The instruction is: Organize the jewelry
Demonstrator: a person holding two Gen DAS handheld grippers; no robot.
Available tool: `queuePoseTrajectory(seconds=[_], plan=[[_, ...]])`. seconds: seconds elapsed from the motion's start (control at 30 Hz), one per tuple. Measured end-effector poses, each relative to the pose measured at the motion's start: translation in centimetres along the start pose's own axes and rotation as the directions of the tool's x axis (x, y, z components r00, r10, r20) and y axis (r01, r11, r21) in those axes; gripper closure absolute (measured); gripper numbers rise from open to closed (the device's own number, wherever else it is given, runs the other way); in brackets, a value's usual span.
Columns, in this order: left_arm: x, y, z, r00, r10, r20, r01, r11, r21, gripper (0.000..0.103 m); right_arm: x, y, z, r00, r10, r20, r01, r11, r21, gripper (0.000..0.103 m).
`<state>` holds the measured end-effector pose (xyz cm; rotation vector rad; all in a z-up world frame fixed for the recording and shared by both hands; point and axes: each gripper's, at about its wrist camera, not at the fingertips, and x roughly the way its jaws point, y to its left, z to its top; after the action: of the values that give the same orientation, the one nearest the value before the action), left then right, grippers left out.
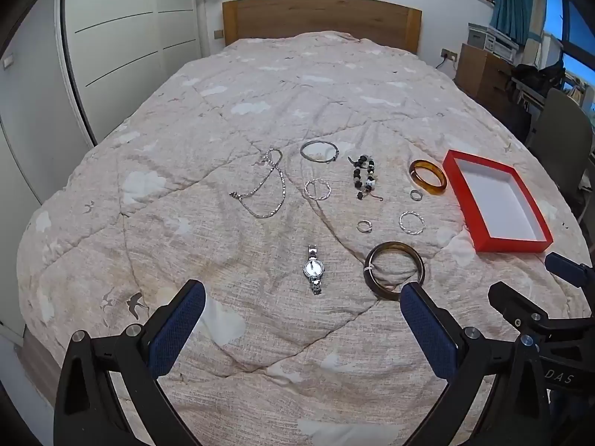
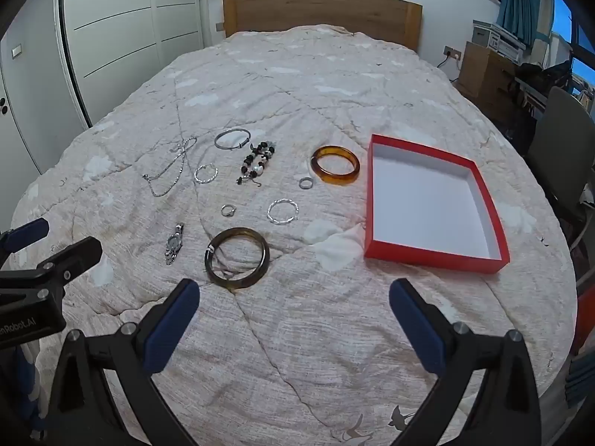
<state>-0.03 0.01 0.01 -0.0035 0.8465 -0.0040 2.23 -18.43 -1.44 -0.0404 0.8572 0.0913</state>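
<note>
Jewelry lies spread on a beige quilted bed [image 1: 223, 119]. A silver watch [image 1: 314, 270] and a dark bangle [image 1: 394, 270] are nearest. Beyond them lie an amber bangle [image 1: 427, 177], a beaded bracelet [image 1: 363, 176], a silver chain [image 1: 264, 186], a silver bangle [image 1: 319, 151], two twisted hoops and two small rings. An empty red box [image 1: 496, 200] with a white inside sits to the right. My left gripper [image 1: 303, 295] is open above the quilt, just short of the watch. My right gripper [image 2: 293, 295] is open, just short of the dark bangle [image 2: 237, 258], left of the red box [image 2: 433, 199].
A wooden headboard [image 1: 321, 18] stands at the far end. White wardrobe doors [image 1: 122, 37] line the left side. A wooden cabinet [image 1: 483, 70] and a grey chair [image 1: 561, 133] stand to the right of the bed.
</note>
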Motion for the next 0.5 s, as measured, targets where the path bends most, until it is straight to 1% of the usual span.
queuePoseTrajectory(seconds=[0.1, 0.13, 0.27, 0.3, 0.4, 0.43, 0.5], plan=[[-0.15, -0.04, -0.06, 1.0, 0.0, 0.004, 0.0, 1.0, 0.004, 0.0, -0.13, -0.08, 0.04, 1.0, 0.009, 0.009, -0.009, 1.0, 0.007, 0.0], [-0.01, -0.04, 0.01, 1.0, 0.002, -0.007, -0.002, 1.0, 0.001, 0.0, -0.17, -0.14, 0.06, 1.0, 0.007, 0.011, -0.007, 1.0, 0.006, 0.0], [0.0, -0.01, -0.05, 1.0, 0.003, -0.008, -0.003, 1.0, -0.003, 0.0, -0.3, -0.01, -0.05, 1.0, -0.006, 0.018, 0.005, 1.0, 0.006, 0.0], [0.64, 0.45, -0.56, 1.0, 0.008, -0.009, -0.008, 1.0, -0.007, 0.0, -0.35, -0.31, -0.06, 1.0, -0.003, 0.019, 0.003, 1.0, 0.005, 0.0], [0.77, 0.34, -0.74, 1.0, 0.007, -0.015, -0.007, 1.0, -0.006, 0.0, -0.8, -0.55, -0.1, 1.0, -0.006, 0.02, 0.006, 1.0, 0.004, 0.0], [0.79, 0.33, -0.83, 1.0, 0.004, -0.016, -0.004, 1.0, -0.005, 0.0, -0.2, 0.05, -0.06, 1.0, -0.01, 0.018, 0.01, 1.0, -0.002, 0.0], [0.45, 0.27, -0.42, 1.0, 0.005, -0.021, -0.005, 1.0, -0.008, 0.0, -0.23, -0.03, -0.08, 1.0, -0.005, 0.021, 0.005, 1.0, -0.004, 0.0]])
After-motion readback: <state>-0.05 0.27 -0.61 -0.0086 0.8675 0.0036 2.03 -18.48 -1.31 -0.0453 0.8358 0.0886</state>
